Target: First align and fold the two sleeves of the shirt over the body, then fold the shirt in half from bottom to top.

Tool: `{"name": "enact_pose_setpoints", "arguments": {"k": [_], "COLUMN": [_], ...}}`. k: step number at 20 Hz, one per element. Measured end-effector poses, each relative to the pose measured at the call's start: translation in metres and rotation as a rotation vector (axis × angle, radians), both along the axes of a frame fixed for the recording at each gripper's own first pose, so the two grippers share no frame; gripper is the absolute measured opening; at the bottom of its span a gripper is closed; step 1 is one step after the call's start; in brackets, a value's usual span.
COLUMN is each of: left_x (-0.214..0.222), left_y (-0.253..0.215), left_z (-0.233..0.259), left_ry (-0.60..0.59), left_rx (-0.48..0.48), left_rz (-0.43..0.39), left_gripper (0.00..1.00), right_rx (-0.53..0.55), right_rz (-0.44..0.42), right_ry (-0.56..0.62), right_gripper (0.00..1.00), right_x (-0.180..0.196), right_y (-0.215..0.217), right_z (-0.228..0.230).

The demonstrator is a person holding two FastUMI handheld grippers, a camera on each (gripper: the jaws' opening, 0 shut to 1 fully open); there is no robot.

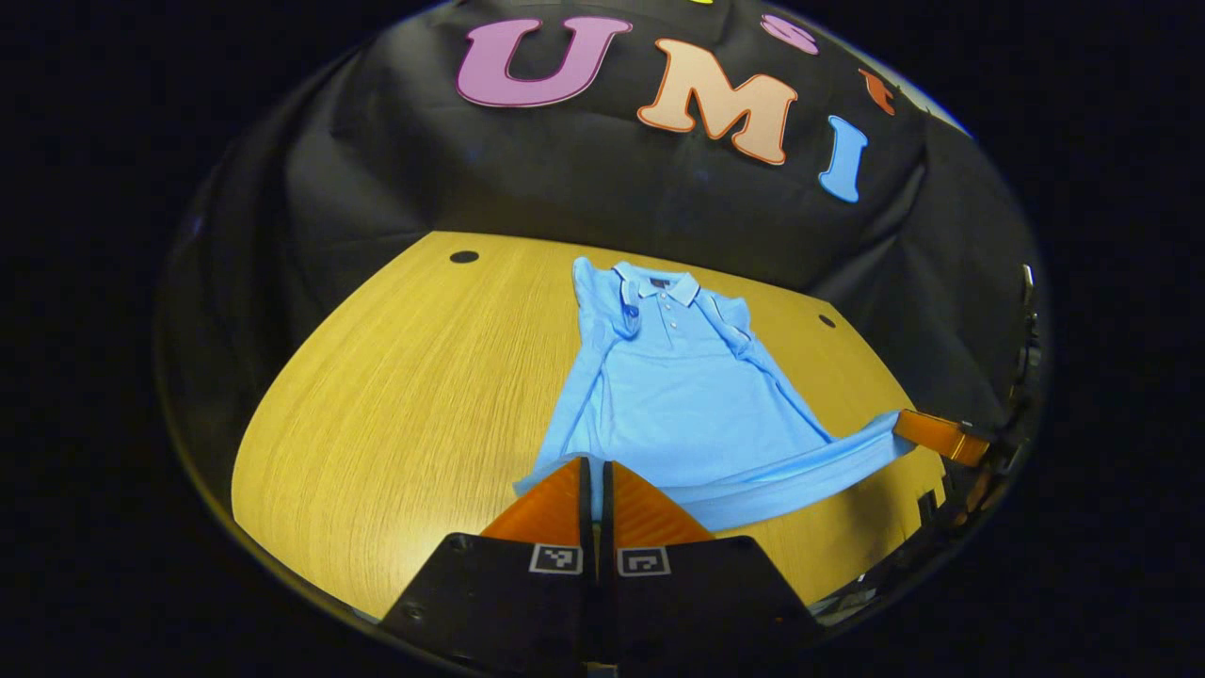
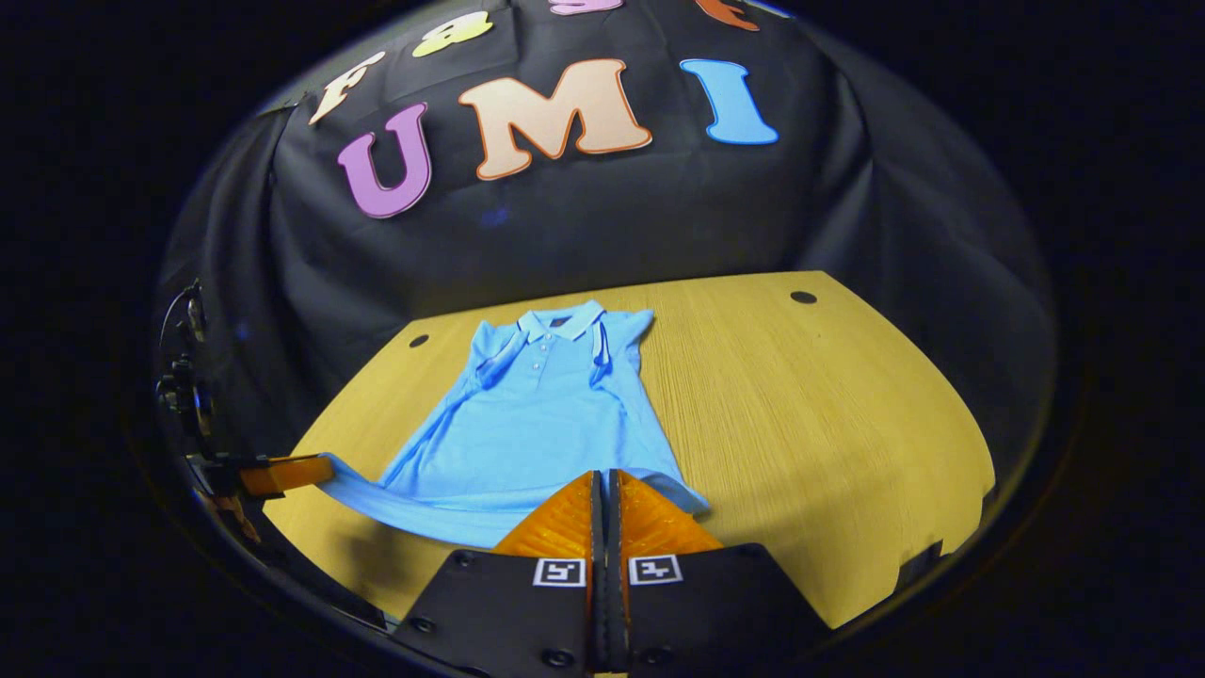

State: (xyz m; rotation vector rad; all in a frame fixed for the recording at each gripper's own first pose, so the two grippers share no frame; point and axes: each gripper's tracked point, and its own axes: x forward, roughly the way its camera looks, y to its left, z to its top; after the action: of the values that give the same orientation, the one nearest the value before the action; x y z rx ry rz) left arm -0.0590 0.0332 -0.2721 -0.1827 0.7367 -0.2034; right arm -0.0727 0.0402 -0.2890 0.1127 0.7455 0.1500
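Observation:
A light blue polo shirt (image 1: pixel 687 386) lies on the wooden table (image 1: pixel 395 377), collar at the far end, both sleeves folded in over the body. In the left gripper view my left gripper (image 1: pixel 595 466) is shut on the near left corner of the hem. The right gripper (image 1: pixel 904 426) farther right pinches the other hem corner, with the hem stretched and slightly raised between them. In the right gripper view the shirt (image 2: pixel 537 414) spreads ahead, my right gripper (image 2: pixel 607 478) is shut on its hem corner, and the left gripper (image 2: pixel 320 466) holds the far corner at the left.
The table (image 2: pixel 828 405) has small dark round holes near its back corners (image 1: pixel 463 256) (image 2: pixel 803 297). Bare wood extends on either side of the shirt. Black cloth walls close off the back and sides, and the table's front edge runs just under the grippers.

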Motion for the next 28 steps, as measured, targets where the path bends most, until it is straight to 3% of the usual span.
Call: {"name": "enact_pose_setpoints", "arguments": {"k": [16,21,28], "left_x": [0.208,0.278,0.342], "left_y": [-0.019,-0.012,-0.018], "left_z": [0.033,0.020,-0.036], "left_ry": [-0.163,-0.177,-0.150], "left_rx": [0.054,0.045,0.121], "left_rz": [-0.056,-0.022,-0.067], "left_gripper": [0.00,0.00,0.00], "right_rx": [-0.009,-0.018,-0.052], "right_rz": [-0.026,-0.039,-0.094], "right_ry": [-0.202,-0.206,-0.145], "right_gripper": [0.02,0.02,0.00], "right_x": [0.213,0.274,0.328], "right_y": [0.021,0.034,0.037], "right_z": [0.020,-0.014,-0.092]}}
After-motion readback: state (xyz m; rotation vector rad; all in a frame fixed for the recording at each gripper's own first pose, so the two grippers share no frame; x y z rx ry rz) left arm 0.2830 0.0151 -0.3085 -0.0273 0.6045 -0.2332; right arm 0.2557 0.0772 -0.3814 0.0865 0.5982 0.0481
